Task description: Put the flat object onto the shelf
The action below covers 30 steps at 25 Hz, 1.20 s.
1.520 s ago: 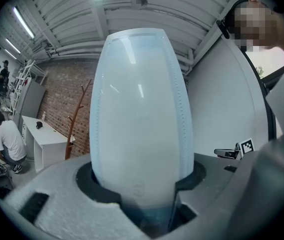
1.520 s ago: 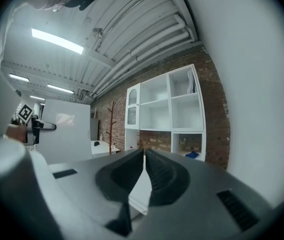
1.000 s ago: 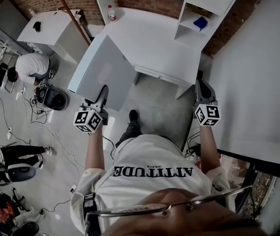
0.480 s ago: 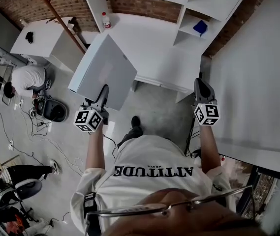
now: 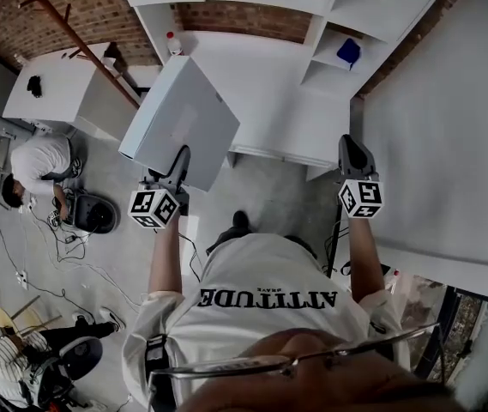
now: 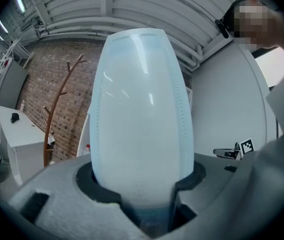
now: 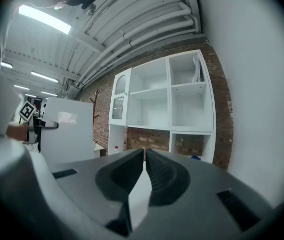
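Flat object (image 5: 181, 114), clamped in left tool (image 5: 177, 160), stretches forward toward shelf (image 5: 372, 7) at upper right; right tool (image 5: 352, 147) closed, empty.

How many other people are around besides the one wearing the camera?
2: a crouching person in white at the left, a seated person at the bottom-left corner. Others may be hidden.

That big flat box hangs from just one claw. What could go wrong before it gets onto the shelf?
The left gripper grips the flat box at one edge only, so it could tilt or slip. The right gripper is shut and off to the side, not steadying it. Swinging the box toward the shelf might knock the bottle on the desk.
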Tool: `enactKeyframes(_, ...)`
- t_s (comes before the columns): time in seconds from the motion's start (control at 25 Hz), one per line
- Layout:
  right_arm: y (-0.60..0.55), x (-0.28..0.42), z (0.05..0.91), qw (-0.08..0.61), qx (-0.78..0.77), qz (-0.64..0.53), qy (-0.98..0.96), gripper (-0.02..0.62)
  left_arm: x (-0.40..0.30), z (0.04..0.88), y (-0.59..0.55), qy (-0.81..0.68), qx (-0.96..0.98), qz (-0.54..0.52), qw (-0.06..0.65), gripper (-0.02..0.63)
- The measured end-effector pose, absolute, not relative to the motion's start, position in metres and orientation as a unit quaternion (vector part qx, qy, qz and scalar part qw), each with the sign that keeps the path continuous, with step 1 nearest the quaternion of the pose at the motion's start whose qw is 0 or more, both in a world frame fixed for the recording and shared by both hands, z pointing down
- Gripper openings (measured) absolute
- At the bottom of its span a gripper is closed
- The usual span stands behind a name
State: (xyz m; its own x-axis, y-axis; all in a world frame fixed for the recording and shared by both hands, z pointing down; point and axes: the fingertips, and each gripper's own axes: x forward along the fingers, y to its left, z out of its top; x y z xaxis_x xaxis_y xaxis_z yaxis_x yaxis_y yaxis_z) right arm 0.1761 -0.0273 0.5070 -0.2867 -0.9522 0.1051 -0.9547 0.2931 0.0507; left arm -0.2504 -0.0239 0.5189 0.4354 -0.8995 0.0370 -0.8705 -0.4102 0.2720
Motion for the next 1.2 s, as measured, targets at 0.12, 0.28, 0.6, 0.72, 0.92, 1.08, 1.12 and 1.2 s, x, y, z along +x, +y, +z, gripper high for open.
enactKeyframes(0.12,-0.040,0.164,0.506,0.060,0.603,0.010,-0.795,0.034,-0.263,0.521,-0.046,-0.519,0.843,-0.058,0.131,0.278)
enactKeyframes(0.28,-0.061,0.150,0.502,0.067,0.610,0.013,-0.789,0.034,-0.278,0.518,-0.078,-0.511,0.847,-0.055,0.135,0.278)
enactKeyframes(0.6,-0.069,0.146,0.506,0.075,0.620,0.017,-0.781,0.034,-0.279,0.520,-0.099,-0.496,0.855,-0.056,0.141,0.278)
enactKeyframes(0.72,-0.077,0.144,0.506,0.076,0.620,0.018,-0.781,0.034,-0.279,0.518,-0.108,-0.492,0.856,-0.057,0.145,0.278)
enactKeyframes(0.92,-0.097,0.145,0.512,0.073,0.616,0.023,-0.784,0.034,-0.280,0.521,-0.123,-0.495,0.853,-0.063,0.154,0.278)
enactKeyframes(1.08,-0.123,0.150,0.517,0.068,0.609,0.023,-0.790,0.034,-0.277,0.519,-0.139,-0.504,0.849,-0.065,0.149,0.278)
enactKeyframes(1.12,-0.131,0.151,0.517,0.067,0.606,0.023,-0.792,0.034,-0.275,0.517,-0.143,-0.505,0.847,-0.069,0.150,0.278)
enactKeyframes(1.2,-0.147,0.152,0.515,0.065,0.601,0.021,-0.797,0.034,-0.271,0.514,-0.153,-0.507,0.845,-0.076,0.153,0.278)
